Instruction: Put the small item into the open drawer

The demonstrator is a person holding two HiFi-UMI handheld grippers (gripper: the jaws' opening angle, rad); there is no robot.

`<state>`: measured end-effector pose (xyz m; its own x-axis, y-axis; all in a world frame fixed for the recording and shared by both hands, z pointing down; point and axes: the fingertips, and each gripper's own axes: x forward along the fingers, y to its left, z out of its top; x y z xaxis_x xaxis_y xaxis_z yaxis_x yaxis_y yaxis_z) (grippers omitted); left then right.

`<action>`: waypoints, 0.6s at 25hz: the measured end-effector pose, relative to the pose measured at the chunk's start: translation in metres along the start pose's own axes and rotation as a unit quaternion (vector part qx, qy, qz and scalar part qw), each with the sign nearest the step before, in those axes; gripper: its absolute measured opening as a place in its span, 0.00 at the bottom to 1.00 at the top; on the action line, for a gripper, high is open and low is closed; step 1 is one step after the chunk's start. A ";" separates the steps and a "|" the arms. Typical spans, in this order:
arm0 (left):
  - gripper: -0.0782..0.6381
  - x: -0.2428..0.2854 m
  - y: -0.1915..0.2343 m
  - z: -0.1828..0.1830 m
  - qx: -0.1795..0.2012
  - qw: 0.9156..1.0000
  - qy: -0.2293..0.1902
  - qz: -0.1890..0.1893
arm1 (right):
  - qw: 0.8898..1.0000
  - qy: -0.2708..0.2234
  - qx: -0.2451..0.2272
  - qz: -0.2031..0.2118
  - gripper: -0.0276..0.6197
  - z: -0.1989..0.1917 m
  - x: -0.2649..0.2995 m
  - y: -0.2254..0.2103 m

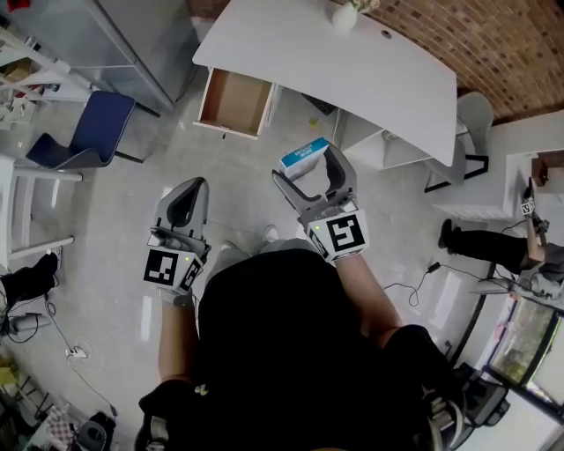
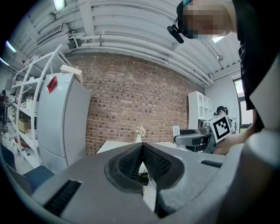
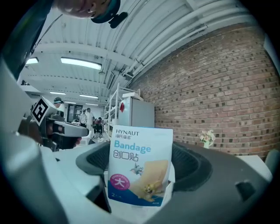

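Carrying step: the right claw (image 1: 306, 166) clamps the small blue-and-white cardboard bandage box (image 3: 139, 166) upright between wide-set jaws; the left claw (image 1: 196, 187) is closed on nothing; the open wood-lined drawer (image 1: 231, 99) of the white desk (image 1: 352, 70) lies ahead-left of the right claw; next, reach over, lower, release; path looks clear; the blue chair (image 1: 92, 128) stands well left.

I have the bandage pack (image 1: 304, 157) between my right claw (image 1: 308, 169) jaws | left claw (image 1: 195, 188) beside it, apart | open drawer (image 1: 233, 99) ahead, between both claws, under tabletop (image 1: 370, 75) | vase (image 1: 345, 16) on tabletop, beyond | chair (image 1: 92, 130) ahead-left of left claw
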<state>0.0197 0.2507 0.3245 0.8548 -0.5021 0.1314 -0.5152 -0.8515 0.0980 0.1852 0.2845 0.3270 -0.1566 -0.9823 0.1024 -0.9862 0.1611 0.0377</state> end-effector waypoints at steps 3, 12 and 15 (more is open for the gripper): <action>0.11 0.009 -0.002 -0.005 0.000 1.000 0.007 0.007 | 1.000 0.001 0.006 0.006 0.73 -0.005 0.004 -0.010; 0.11 0.034 0.044 -0.013 -0.019 0.999 0.016 0.021 | 1.000 0.021 0.006 0.022 0.73 -0.018 0.060 -0.017; 0.11 0.043 0.081 -0.015 -0.024 0.999 0.016 0.020 | 0.999 0.030 0.002 0.024 0.73 -0.019 0.095 -0.012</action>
<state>0.0141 0.1621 0.3527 0.8311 -0.5305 0.1669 -0.5525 -0.8218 0.1393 0.1835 0.1908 0.3550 -0.2011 -0.9658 0.1636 -0.9777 0.2081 0.0267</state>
